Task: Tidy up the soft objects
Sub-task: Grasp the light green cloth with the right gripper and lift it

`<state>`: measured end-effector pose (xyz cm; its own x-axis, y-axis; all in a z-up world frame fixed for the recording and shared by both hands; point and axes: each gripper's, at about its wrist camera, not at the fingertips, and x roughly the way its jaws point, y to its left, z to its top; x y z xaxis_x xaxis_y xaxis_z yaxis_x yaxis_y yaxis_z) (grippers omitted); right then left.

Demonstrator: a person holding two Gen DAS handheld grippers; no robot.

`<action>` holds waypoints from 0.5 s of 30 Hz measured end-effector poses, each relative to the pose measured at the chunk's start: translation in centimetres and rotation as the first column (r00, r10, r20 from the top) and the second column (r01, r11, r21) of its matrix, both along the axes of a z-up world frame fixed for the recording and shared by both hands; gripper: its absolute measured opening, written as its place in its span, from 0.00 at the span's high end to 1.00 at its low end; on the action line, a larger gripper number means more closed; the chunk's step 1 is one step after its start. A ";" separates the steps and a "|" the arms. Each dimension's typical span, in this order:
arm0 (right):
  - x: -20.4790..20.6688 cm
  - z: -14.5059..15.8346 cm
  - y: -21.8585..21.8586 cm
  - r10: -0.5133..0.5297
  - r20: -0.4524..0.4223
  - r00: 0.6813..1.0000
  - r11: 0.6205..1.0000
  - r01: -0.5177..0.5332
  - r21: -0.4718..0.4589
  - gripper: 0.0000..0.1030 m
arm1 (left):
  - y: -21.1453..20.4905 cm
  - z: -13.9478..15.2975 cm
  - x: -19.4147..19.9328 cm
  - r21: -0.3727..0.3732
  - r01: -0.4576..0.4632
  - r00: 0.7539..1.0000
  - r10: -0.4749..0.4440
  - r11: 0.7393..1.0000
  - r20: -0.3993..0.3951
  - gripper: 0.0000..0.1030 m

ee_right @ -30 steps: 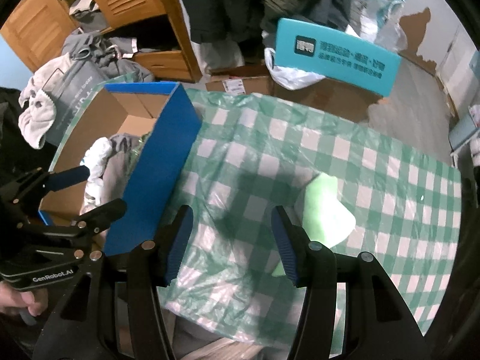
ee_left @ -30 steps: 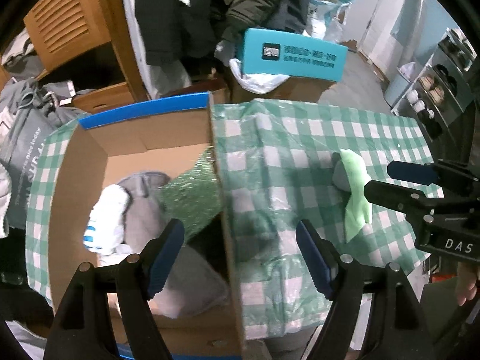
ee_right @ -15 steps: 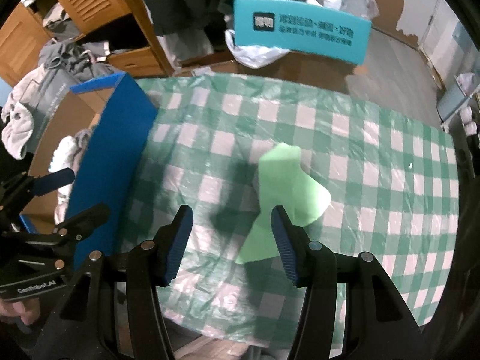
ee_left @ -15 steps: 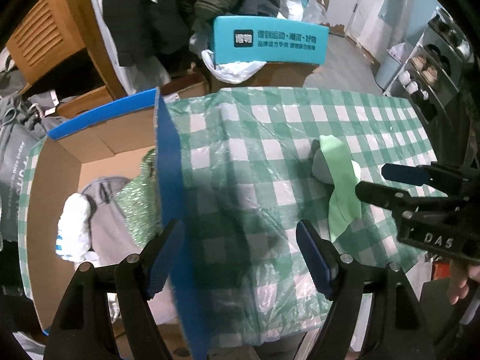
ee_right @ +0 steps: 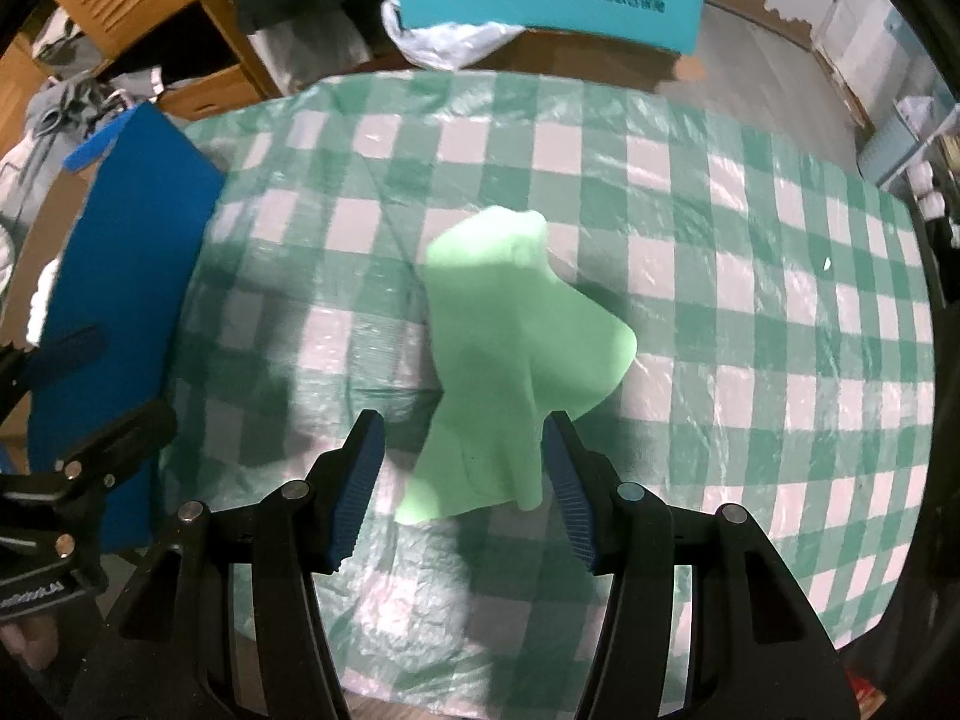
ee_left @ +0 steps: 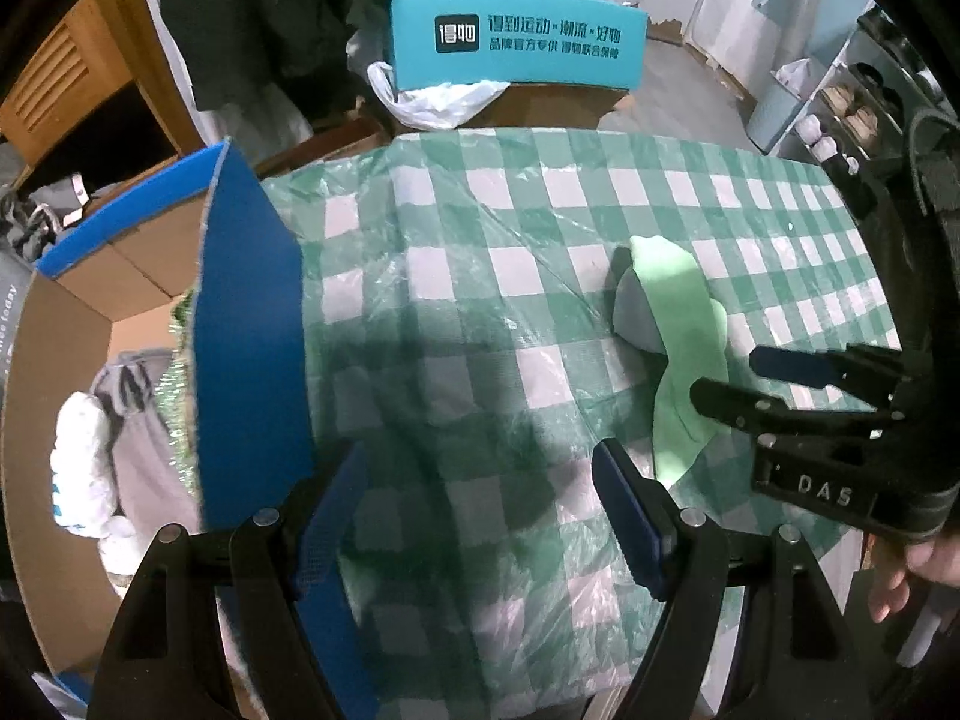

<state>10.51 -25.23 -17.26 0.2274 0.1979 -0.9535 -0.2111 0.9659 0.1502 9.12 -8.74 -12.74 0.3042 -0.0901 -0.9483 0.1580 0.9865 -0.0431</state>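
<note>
Since a second ago both grippers have come down toward the table; the pale green soft cloth [ee_right: 510, 354], then off to the right of the right gripper's fingers, is now lying straight ahead of them and looking larger.

The green-and-white checked plastic tablecloth [ee_left: 540, 228] is covering the table, wrinkled and glossy. The open cardboard box with blue outer faces [ee_left: 246, 330] is standing at the table's left edge, holding a grey garment [ee_left: 138, 420] and a white soft item [ee_left: 78, 462]. Beyond the table a teal carton [ee_left: 516, 36] is showing white Chinese print beside a dark logo square; I cannot read it reliably.

The cloth is lying crumpled on the tablecloth, right of centre, partly draped over a small grey-white lump [ee_left: 636, 318].

The right gripper [ee_right: 459, 480] is hovering with jaws partly spread, the cloth's lower tip between them, pads not pressing; "DAS" is lettered on its body in the left view. The left gripper [ee_left: 480, 516] is standing wide and empty over bare tablecloth beside the box wall.
</note>
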 end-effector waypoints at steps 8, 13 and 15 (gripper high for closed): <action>0.5 -2.1 -0.1 -0.015 -0.041 0.999 1.000 0.014 -0.005 0.48 | -1.1 -2.0 1.0 0.045 0.002 1.000 -0.002 0.999 -0.015 0.24; 0.8 -3.3 -0.5 -0.038 -0.051 0.998 0.999 0.037 -0.019 0.48 | -1.1 -3.1 1.4 0.046 -0.005 0.999 0.007 0.999 -0.037 0.24; 0.9 -3.7 -0.6 -0.047 -0.058 0.997 0.999 0.047 -0.015 0.48 | -1.3 -3.4 1.5 0.050 -0.002 0.999 0.004 0.999 -0.043 0.24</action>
<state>11.42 -25.87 -21.00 0.1804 0.1748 -0.9679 -0.1567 0.9766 0.1472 10.60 -10.00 -16.11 0.2631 -0.0419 -0.9639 0.1542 0.9880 -0.0008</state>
